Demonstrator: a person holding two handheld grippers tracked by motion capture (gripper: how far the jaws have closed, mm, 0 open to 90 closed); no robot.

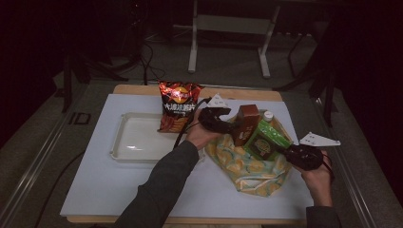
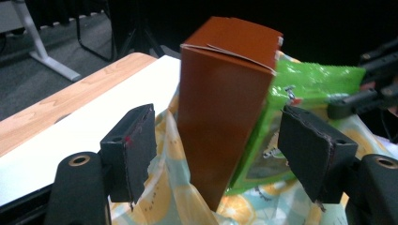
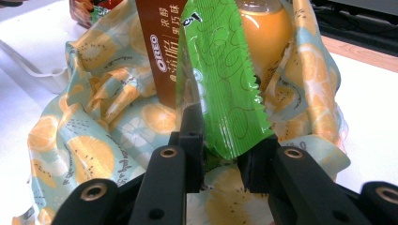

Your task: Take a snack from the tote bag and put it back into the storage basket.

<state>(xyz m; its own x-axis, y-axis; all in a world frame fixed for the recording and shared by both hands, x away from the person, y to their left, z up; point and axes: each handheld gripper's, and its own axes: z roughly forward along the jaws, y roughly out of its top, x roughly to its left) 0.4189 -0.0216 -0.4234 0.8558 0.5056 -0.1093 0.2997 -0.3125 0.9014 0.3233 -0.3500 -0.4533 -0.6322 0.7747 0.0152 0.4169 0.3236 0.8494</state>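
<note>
With the brown box (image 2: 225, 108) just let go between wide left gripper (image 2: 220, 154) jaws, the green packet (image 3: 220, 79) is pinched by the right gripper (image 3: 225, 140), likely next seated toward twelve o'clock in the bag (image 1: 247, 171).

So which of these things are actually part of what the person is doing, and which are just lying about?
In use:
- orange-patterned fabric bag
- brown cardboard box, between the left gripper's open jaws
- green foil packet, clamped by the right gripper
- orange juice bottle in the bag

Lying about:
- red crisp packet
- white plastic tray
</note>
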